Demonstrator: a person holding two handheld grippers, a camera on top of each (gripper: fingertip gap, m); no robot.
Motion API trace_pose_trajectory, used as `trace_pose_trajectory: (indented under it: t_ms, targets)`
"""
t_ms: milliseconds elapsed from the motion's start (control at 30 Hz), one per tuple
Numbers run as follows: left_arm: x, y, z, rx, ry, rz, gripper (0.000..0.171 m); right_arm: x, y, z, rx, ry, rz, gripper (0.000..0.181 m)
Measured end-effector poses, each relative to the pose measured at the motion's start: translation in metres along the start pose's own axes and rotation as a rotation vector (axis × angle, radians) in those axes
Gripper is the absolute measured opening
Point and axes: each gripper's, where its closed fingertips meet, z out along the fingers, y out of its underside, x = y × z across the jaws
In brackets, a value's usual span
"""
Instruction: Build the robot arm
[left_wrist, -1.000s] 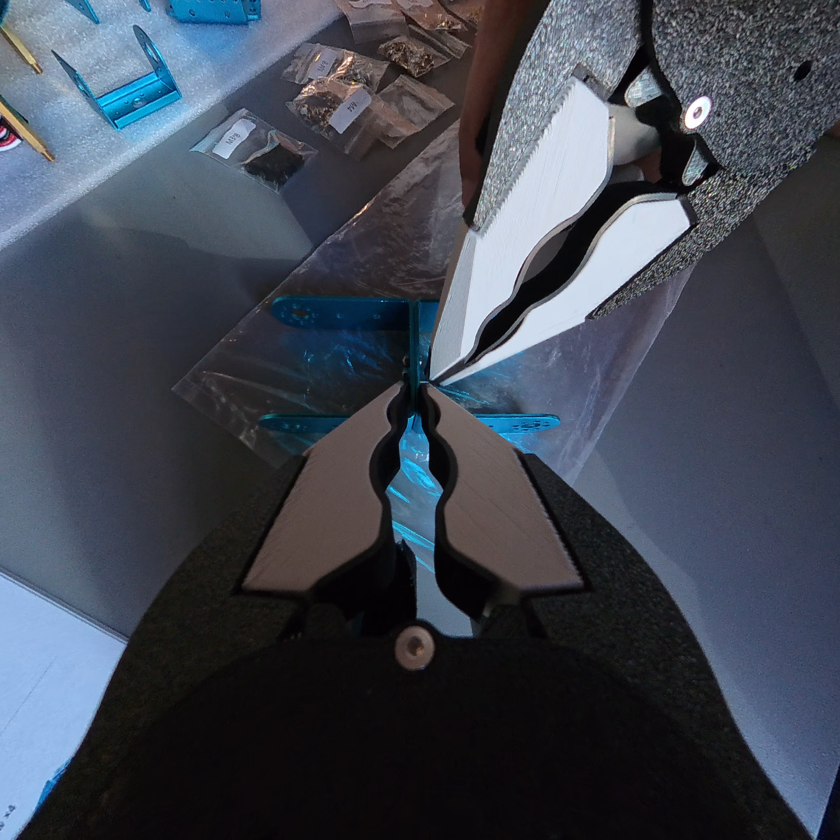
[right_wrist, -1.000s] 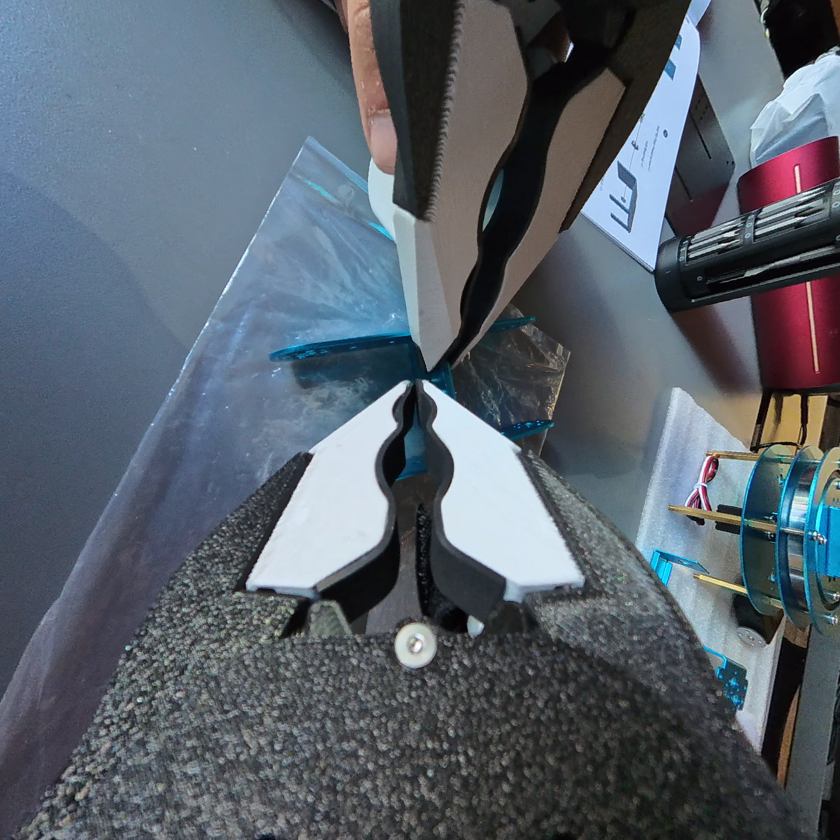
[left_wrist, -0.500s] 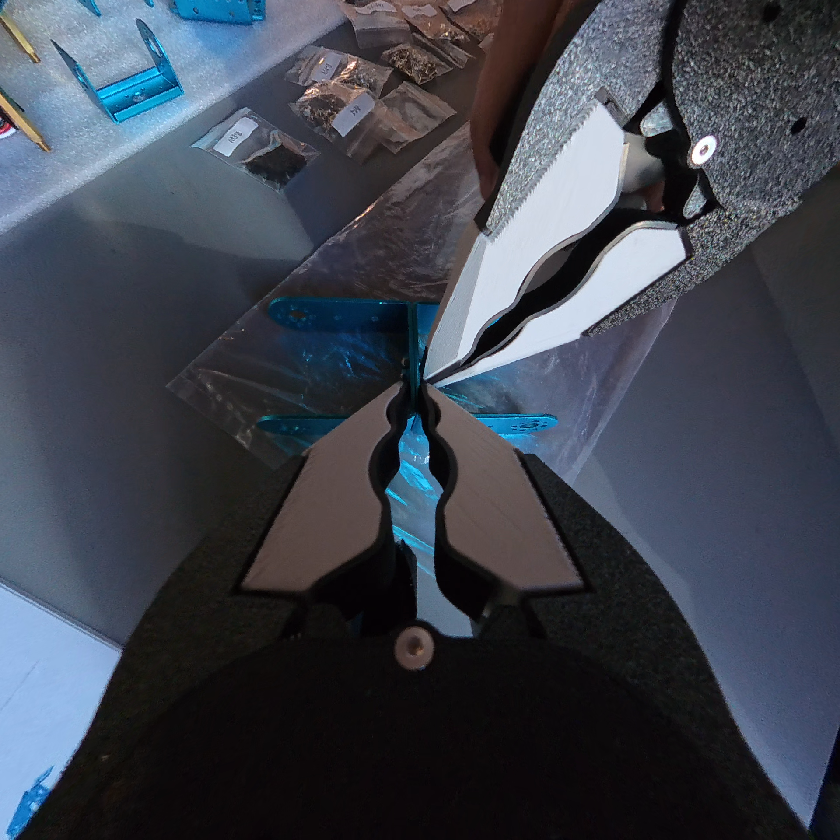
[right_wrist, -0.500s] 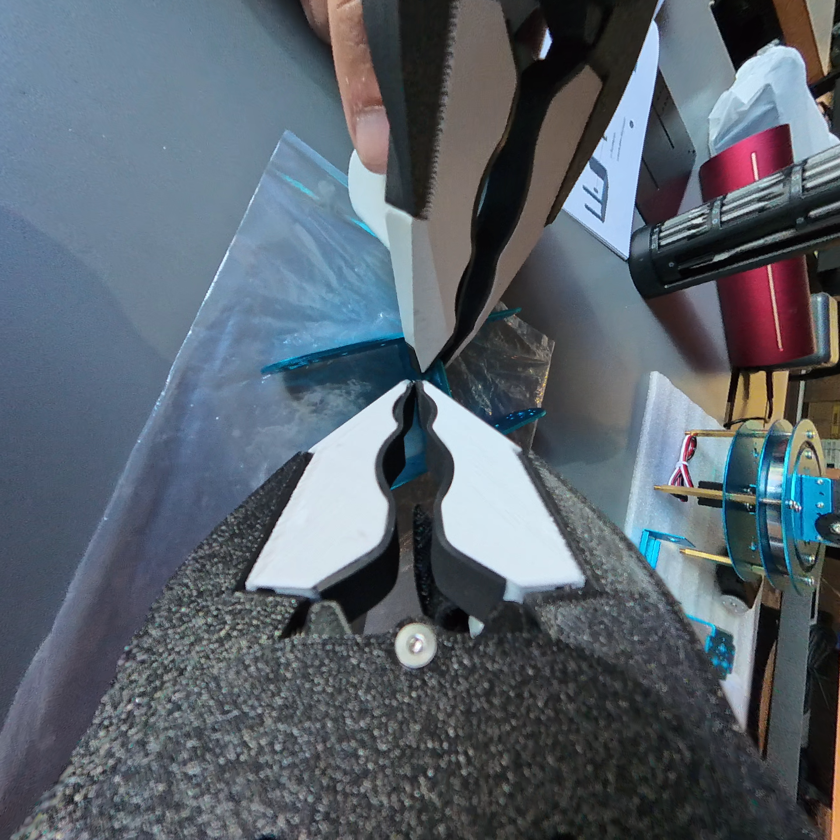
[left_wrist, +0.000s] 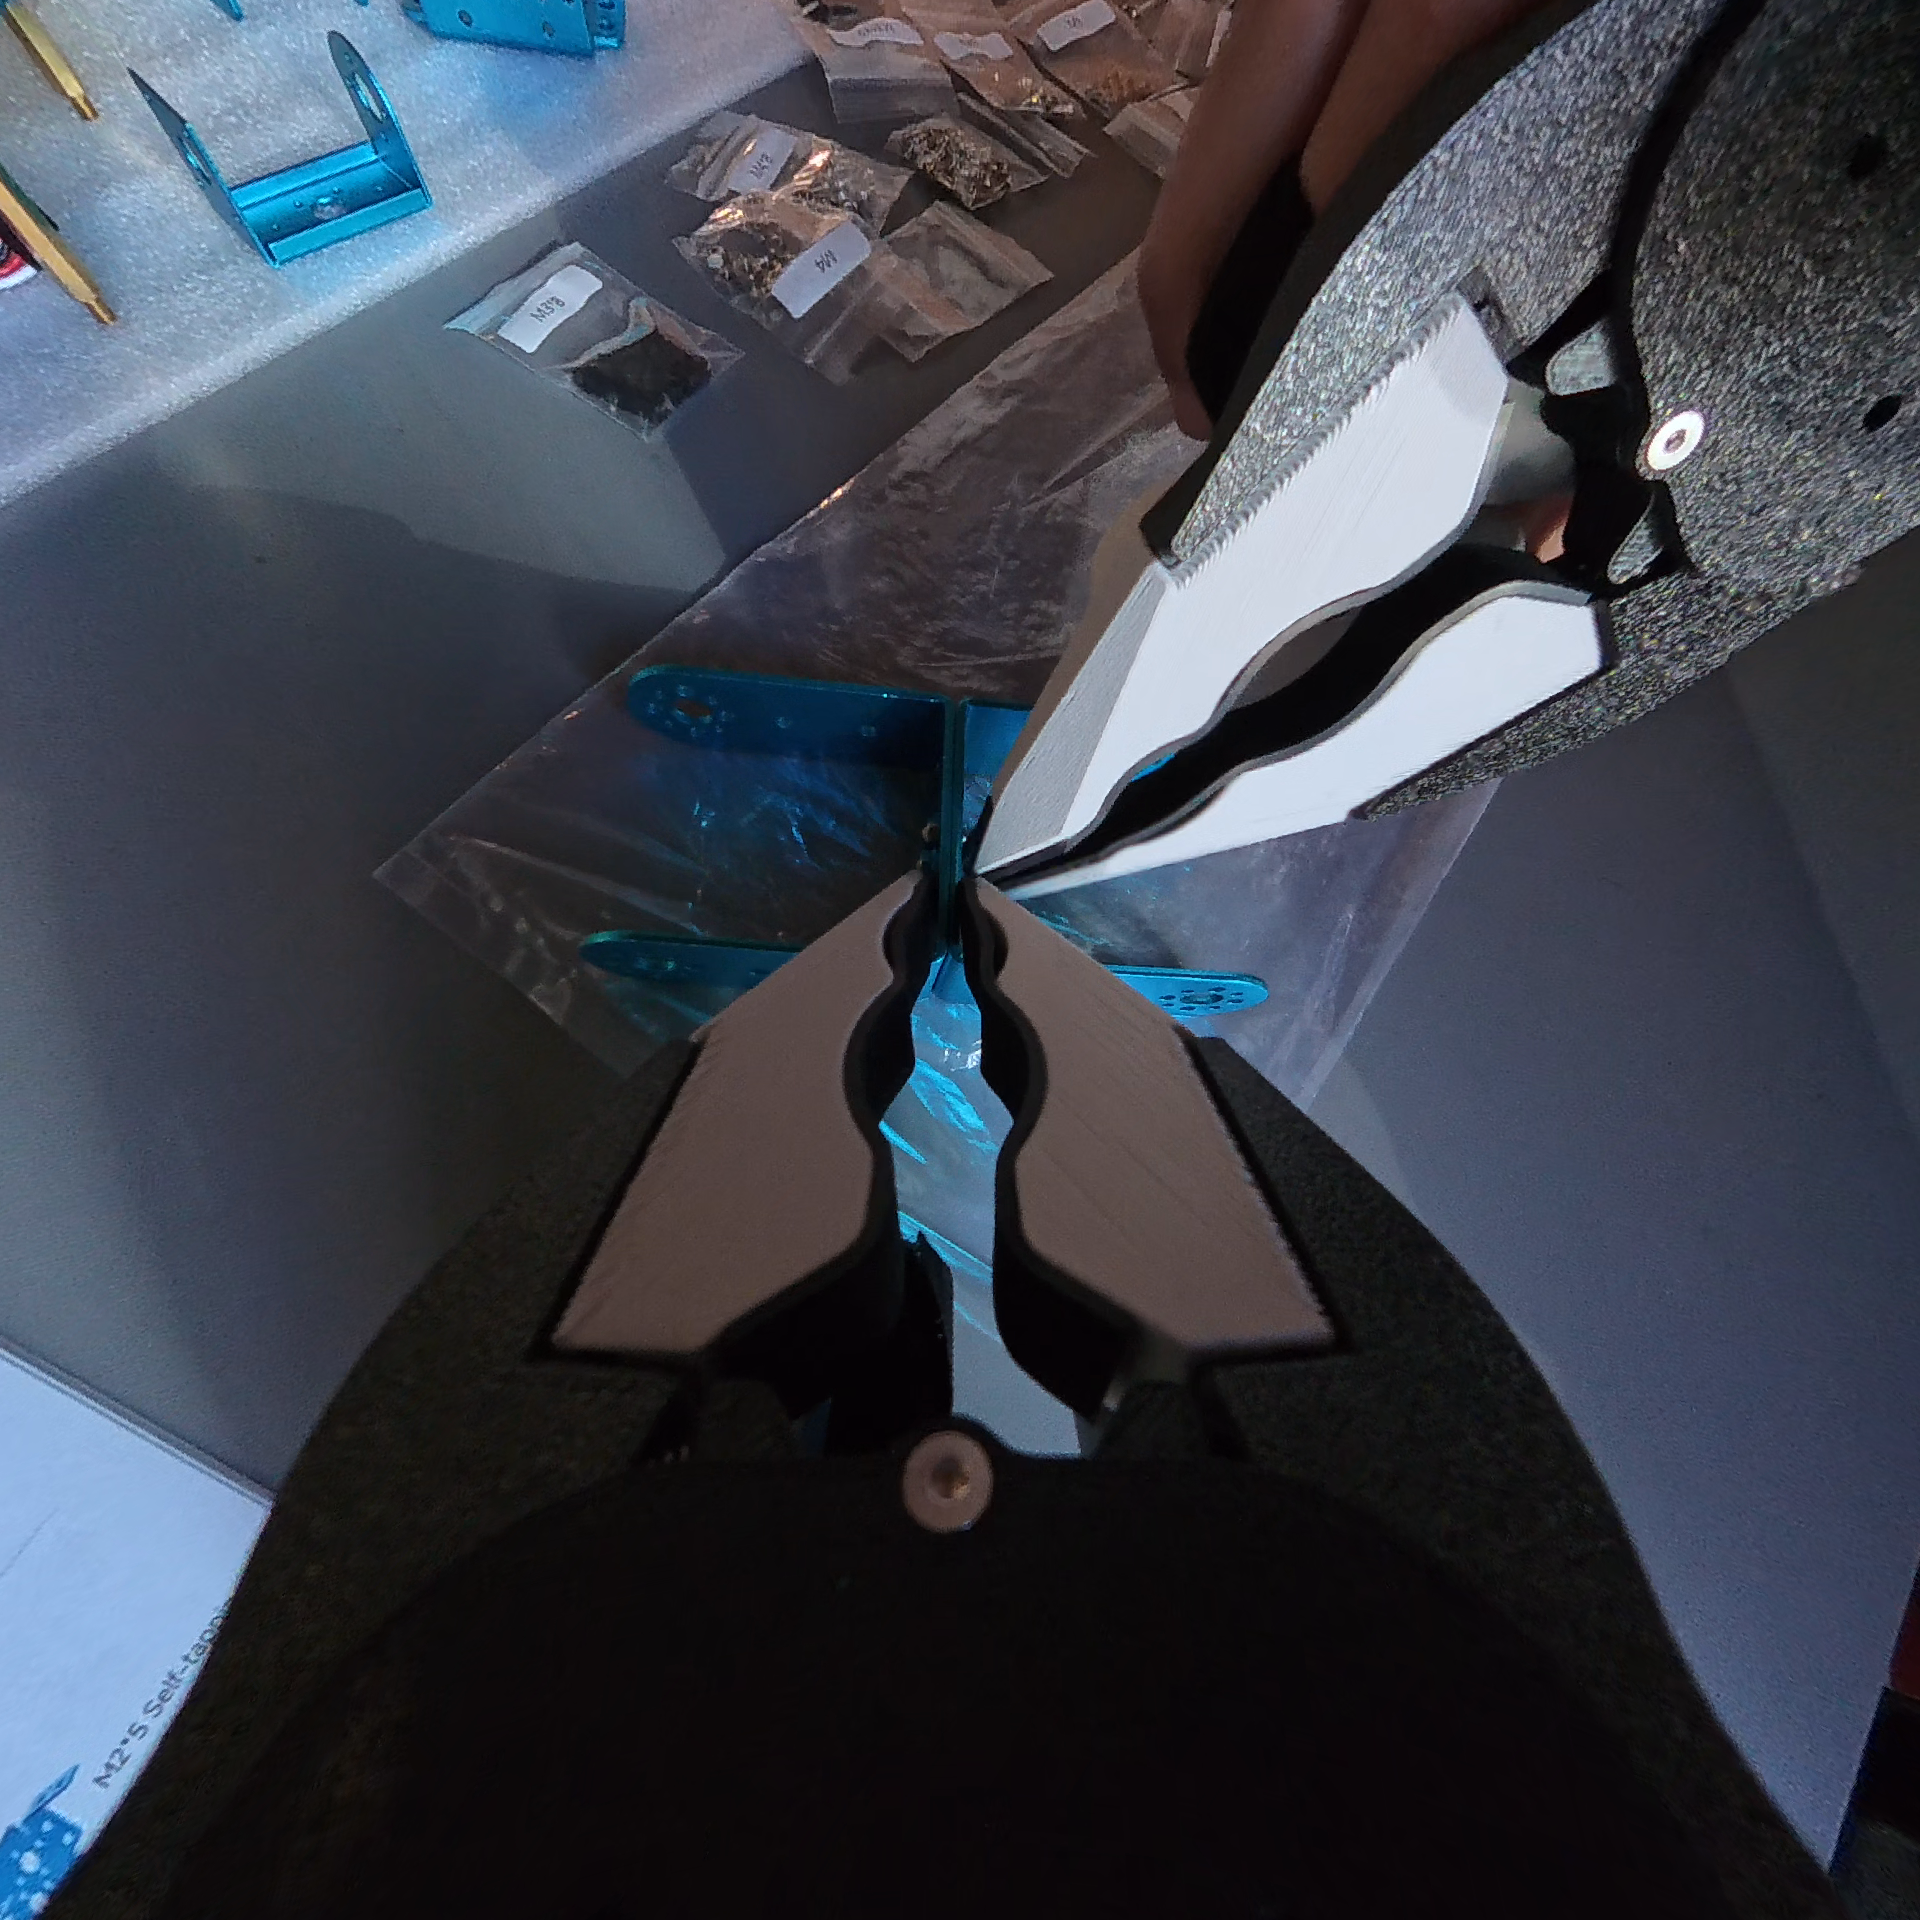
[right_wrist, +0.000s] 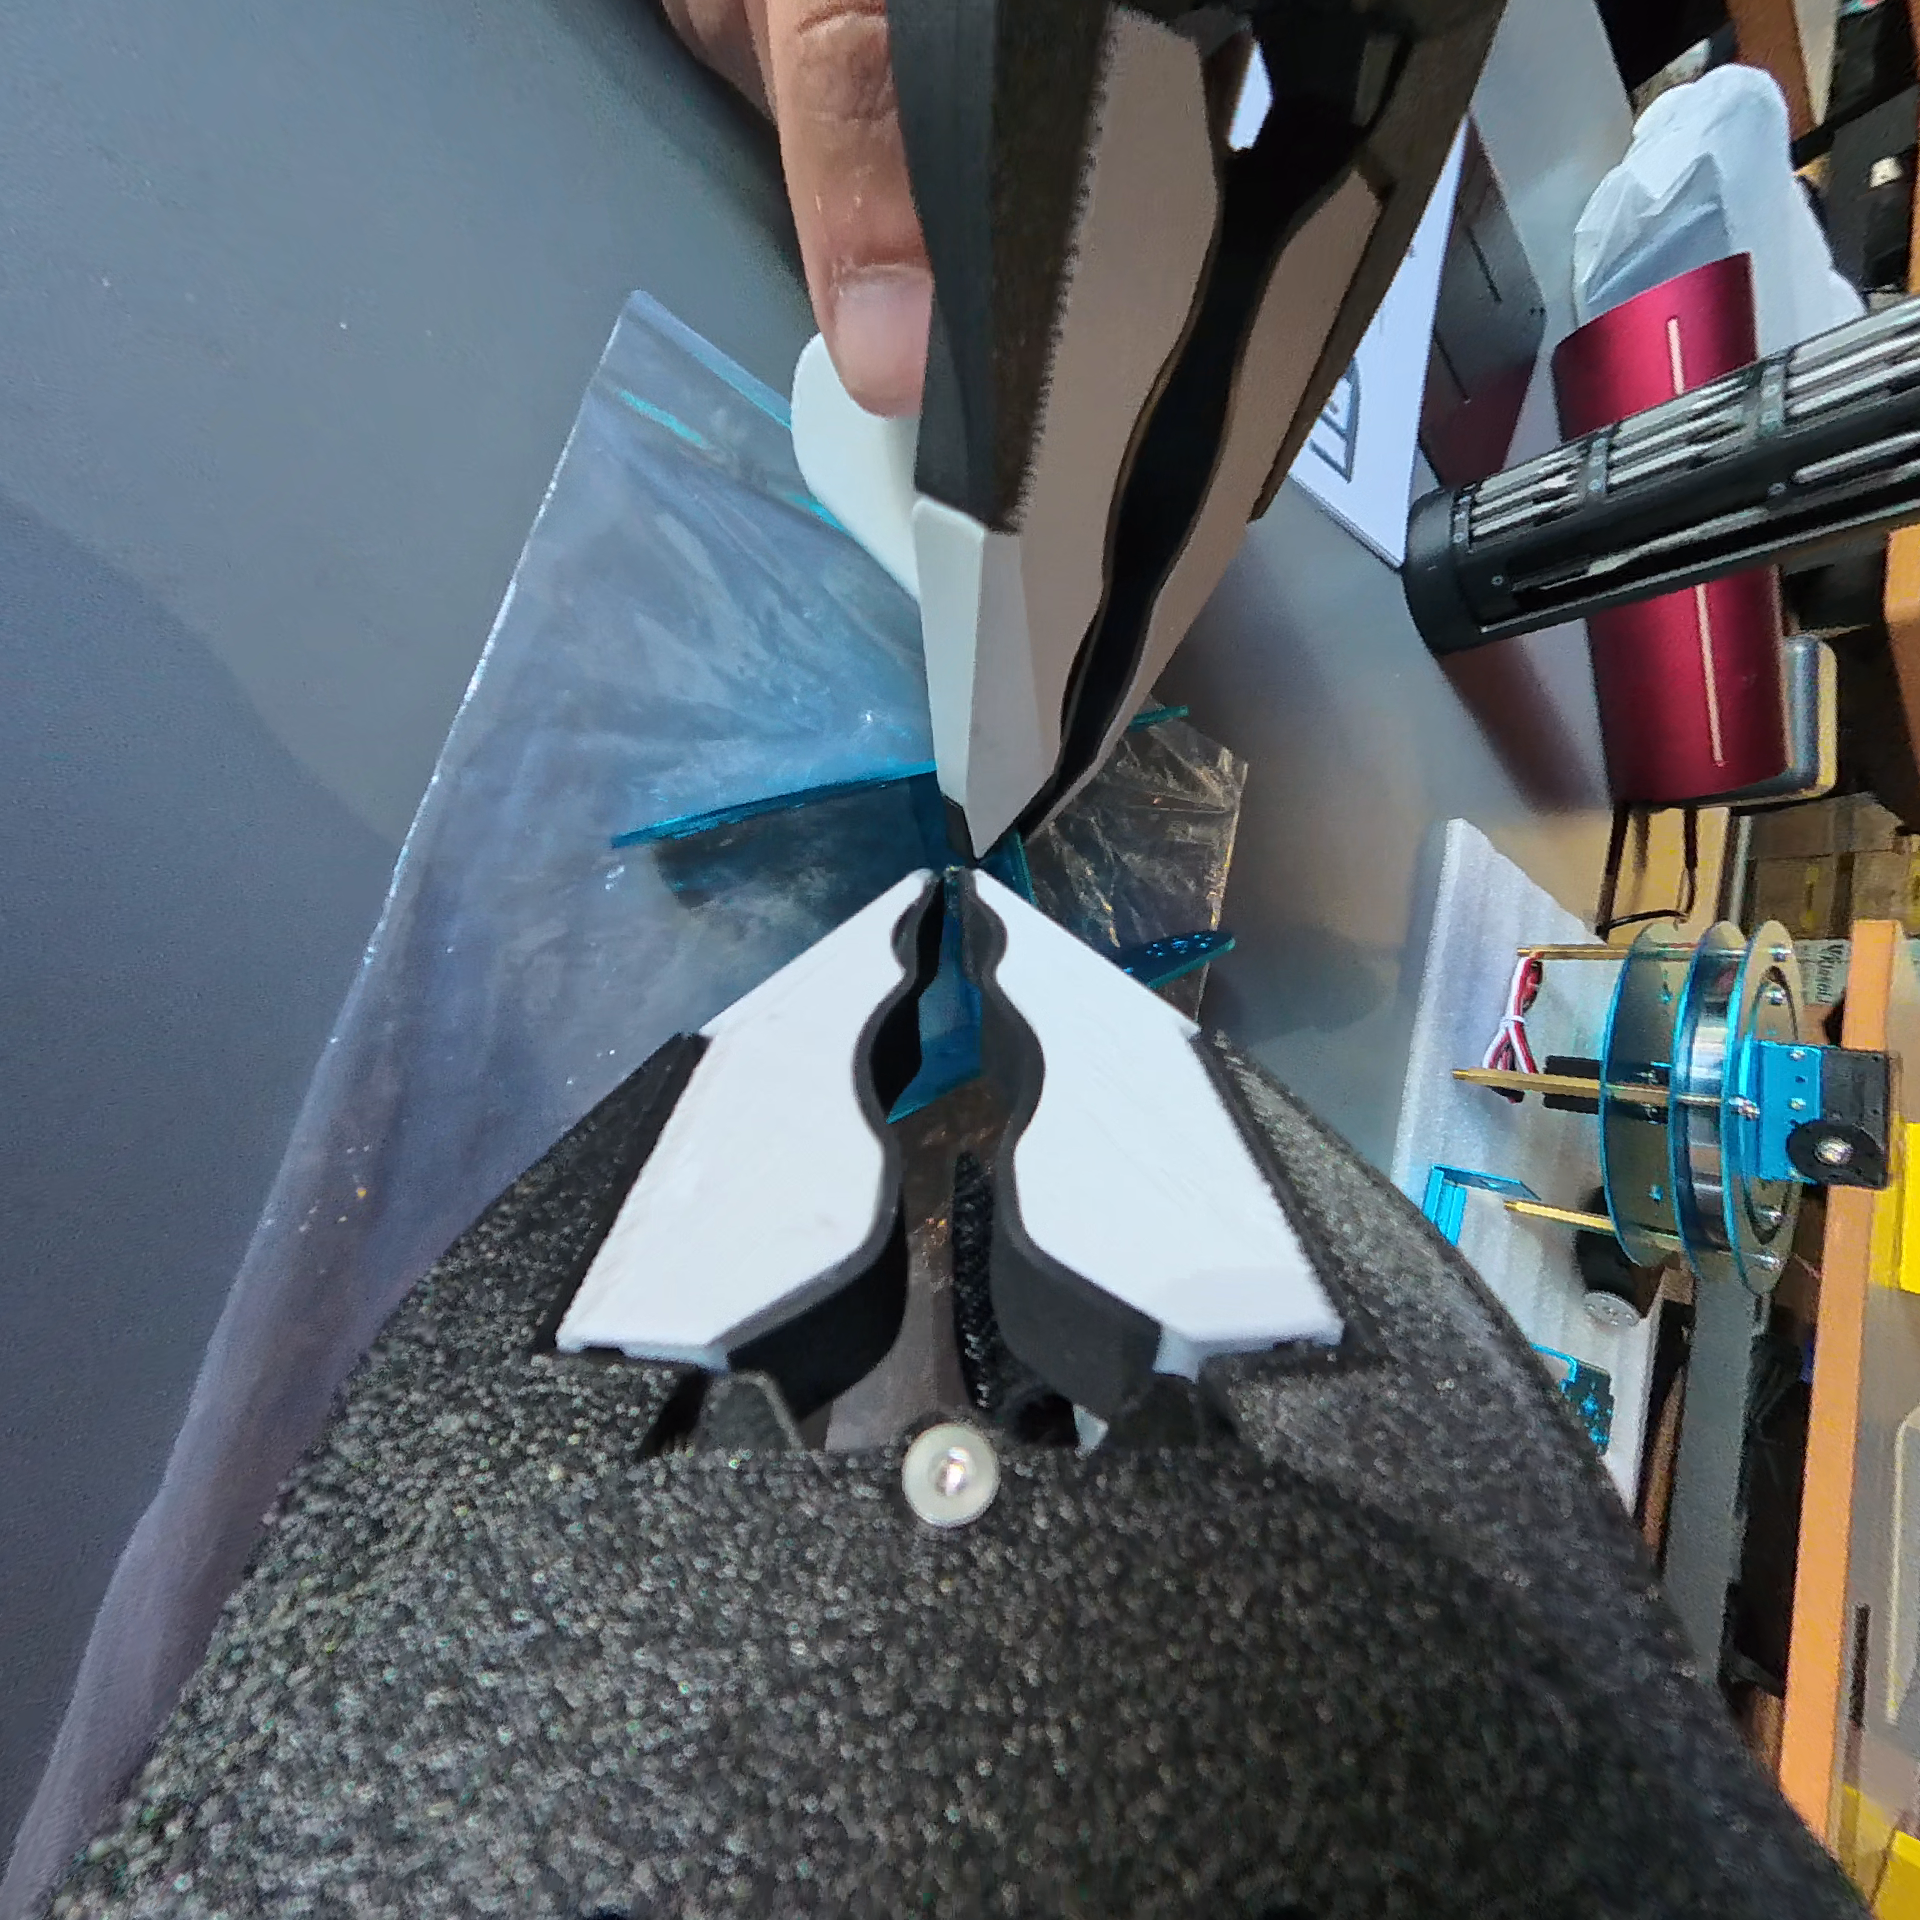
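Note:
Blue metal brackets (left_wrist: 790, 717) stand back to back on a clear plastic bag (left_wrist: 935, 582) on the grey table. My left gripper (left_wrist: 940, 883) is shut on the upright blue plate where they join. My right gripper (left_wrist: 997, 868) comes in from the upper right, tips closed at the same joint. In the right wrist view my right gripper (right_wrist: 951, 878) is shut on the blue plate (right_wrist: 951, 997), and the left gripper (right_wrist: 977, 842) meets it tip to tip from above. Crinkled bag film (right_wrist: 623, 675) covers part of the brackets. I cannot tell whether film is pinched too.
Several small bags of screws (left_wrist: 821, 260) and a blue U bracket (left_wrist: 301, 197) on white foam lie at the far left. A red cylinder (right_wrist: 1683, 644), a black bit case (right_wrist: 1662, 530) and a blue disc assembly (right_wrist: 1704, 1101) stand to the right. A finger (right_wrist: 862, 208) grips the left gripper. Less than 4 cm separates the two grippers' tips.
Both grippers stay shut at the same joint. The right gripper has tilted and rolled a little, so more of the bench at the right shows.

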Motion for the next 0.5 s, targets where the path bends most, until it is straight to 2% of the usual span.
trace_pose_trajectory:
  t_ms: [167,333,500]
  targets:
    - [0.0,0.0,0.0,0.002,0.007,-0.004,0.003,-0.009,-0.005,-0.006,0.034,-0.101,0.042,0.004]
    - [0.0,0.0,0.0,0.002,0.002,-0.001,0.003,-0.016,-0.001,-0.002,-0.011,-0.197,0.101,0.01]
    - [0.0,0.0,0.0,0.002,0.004,-0.005,0.003,-0.013,-0.001,0.0,-0.033,-0.203,0.119,0.022]
